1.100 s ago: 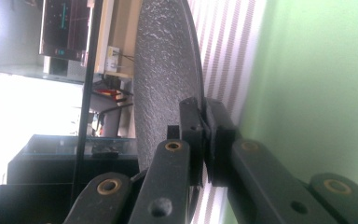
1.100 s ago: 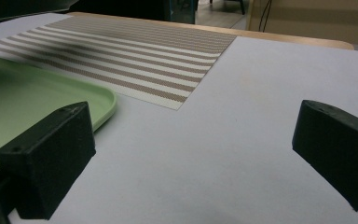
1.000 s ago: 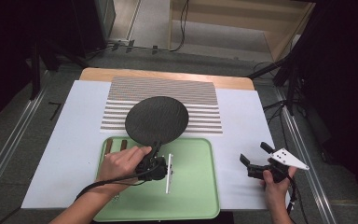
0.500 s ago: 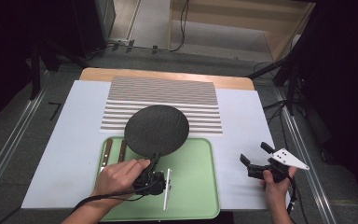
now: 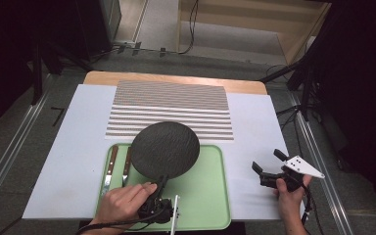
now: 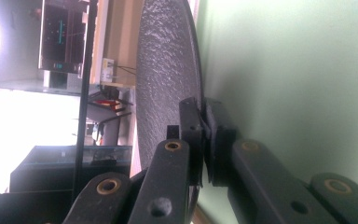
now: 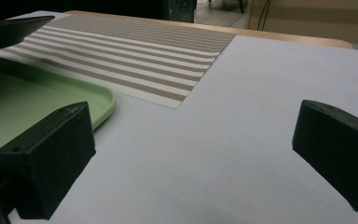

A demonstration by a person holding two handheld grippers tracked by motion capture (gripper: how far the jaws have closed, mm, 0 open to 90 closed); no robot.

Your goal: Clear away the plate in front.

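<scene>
- Left gripper (image 5: 160, 183): we see jaws clamped on the dark plate's (image 5: 165, 149) near rim, green tray (image 5: 210, 196) beneath.
- Right gripper (image 5: 269, 167): jaws wide apart, nothing between them.

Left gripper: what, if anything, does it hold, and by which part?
The left gripper holds the dark round plate by its near rim, jaws clamped across the edge.

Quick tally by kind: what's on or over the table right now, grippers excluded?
Dark round plate: 1, clamped at its rim by the left gripper
Green tray: 1
Wooden-handled utensils: 2
Striped placemat: 1
White stick-like piece: 1
Total: 6
</scene>
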